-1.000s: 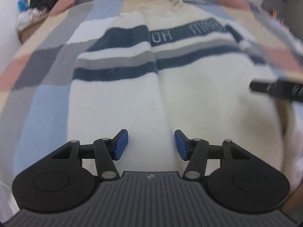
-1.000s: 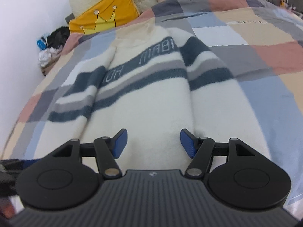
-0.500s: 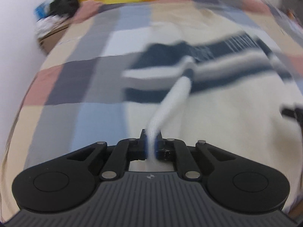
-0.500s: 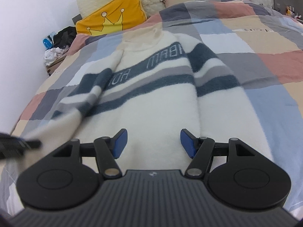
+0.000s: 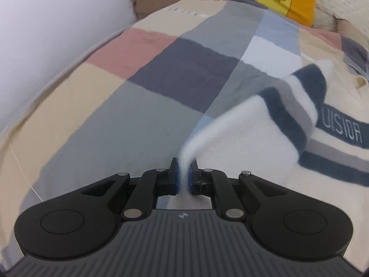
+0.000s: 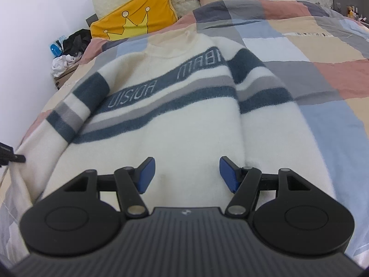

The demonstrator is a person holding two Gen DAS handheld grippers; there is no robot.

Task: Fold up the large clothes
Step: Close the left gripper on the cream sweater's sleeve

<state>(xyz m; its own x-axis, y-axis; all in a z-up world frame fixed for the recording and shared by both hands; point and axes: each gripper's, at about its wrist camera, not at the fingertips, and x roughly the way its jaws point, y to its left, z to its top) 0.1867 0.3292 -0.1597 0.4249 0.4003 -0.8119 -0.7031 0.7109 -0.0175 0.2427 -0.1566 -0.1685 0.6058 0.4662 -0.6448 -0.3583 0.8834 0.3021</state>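
We hold a sweater sleeve out over the bed

Our left gripper (image 5: 183, 175) pinches the sleeve (image 5: 242, 124) of the cream striped sweater (image 6: 184, 120) lying flat on the checked bedspread (image 6: 311, 46); our right gripper (image 6: 185, 173) hangs spread above its body, gripping nothing.

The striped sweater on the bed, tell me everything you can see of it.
The sweater is cream, fuzzy knit, with dark teal and grey bands across chest and sleeves and pale lettering on the upper teal band. It lies front up on the patchwork bedspread, collar toward the pillows. One sleeve end is pinched in the shut left hand-held gripper and pulled sideways; the open right hand-held gripper hovers over the lower body.
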